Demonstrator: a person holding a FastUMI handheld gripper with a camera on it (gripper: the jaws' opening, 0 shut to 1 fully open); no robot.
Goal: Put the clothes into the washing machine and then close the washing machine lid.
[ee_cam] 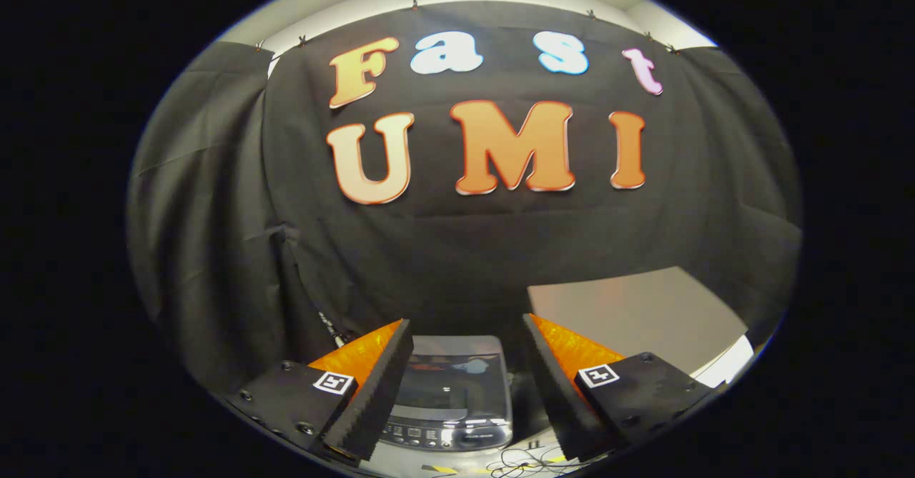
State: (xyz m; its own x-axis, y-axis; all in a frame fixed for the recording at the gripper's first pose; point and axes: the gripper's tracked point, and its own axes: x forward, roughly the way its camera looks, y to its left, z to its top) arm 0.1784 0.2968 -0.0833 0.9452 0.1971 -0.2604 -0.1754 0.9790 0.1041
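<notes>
Held wide apart, my gripper (468,353) grasped nothing, its two fingers (379,392) spread with only air between them. Seen through that gap, just ahead and lower down, stood the small washing machine (450,399) on the counter (429,464), its dark glass lid (452,374) lying flat and closed, with a row of buttons on the control panel (447,435) at its near edge. Loose thin cables (518,460) lay on the counter by the machine's near right corner. Beyond my right finger a plain grey board (643,317) stood, and behind everything hung the black cloth wall (214,235).
</notes>
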